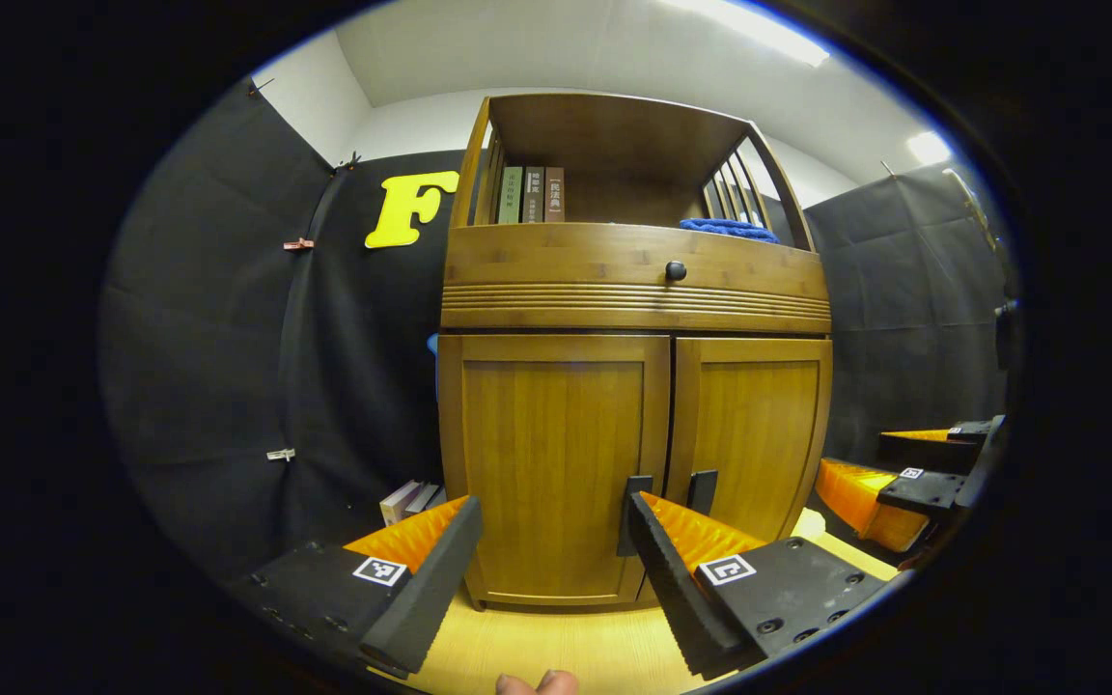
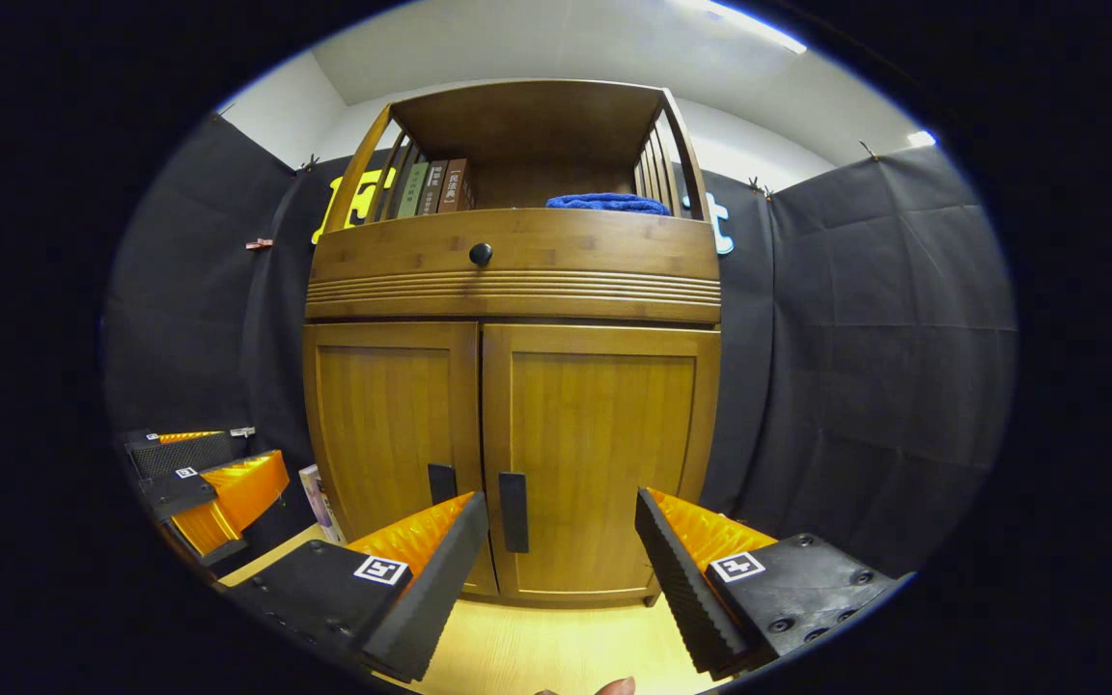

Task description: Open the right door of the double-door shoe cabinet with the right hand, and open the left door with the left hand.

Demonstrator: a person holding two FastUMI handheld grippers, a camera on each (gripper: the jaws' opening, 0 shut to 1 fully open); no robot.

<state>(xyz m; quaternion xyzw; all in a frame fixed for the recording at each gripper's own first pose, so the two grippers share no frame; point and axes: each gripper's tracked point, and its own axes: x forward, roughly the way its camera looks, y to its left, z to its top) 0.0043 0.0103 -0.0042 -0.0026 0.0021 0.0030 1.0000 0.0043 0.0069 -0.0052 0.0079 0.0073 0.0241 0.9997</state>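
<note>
A wooden shoe cabinet (image 1: 633,290) stands ahead with both doors closed. Its left door (image 1: 551,463) and right door (image 1: 754,434) each carry a black vertical handle near the middle seam: the left handle (image 1: 635,512) and the right handle (image 1: 703,490). In the right gripper view the right door (image 2: 604,463) and its handle (image 2: 513,512) sit straight ahead, the left door (image 2: 392,434) beside them. My left gripper (image 1: 551,569) is open a short way before the left door. My right gripper (image 2: 561,569) is open before the right door and appears at the right edge (image 1: 913,483) of the left gripper view.
Above the doors runs a drawer with a black knob (image 1: 676,271). The open shelf on top holds books (image 1: 532,195) and a blue cloth (image 1: 730,229). More books (image 1: 409,500) lean on the floor left of the cabinet. Pale wooden floor (image 1: 556,647) lies below.
</note>
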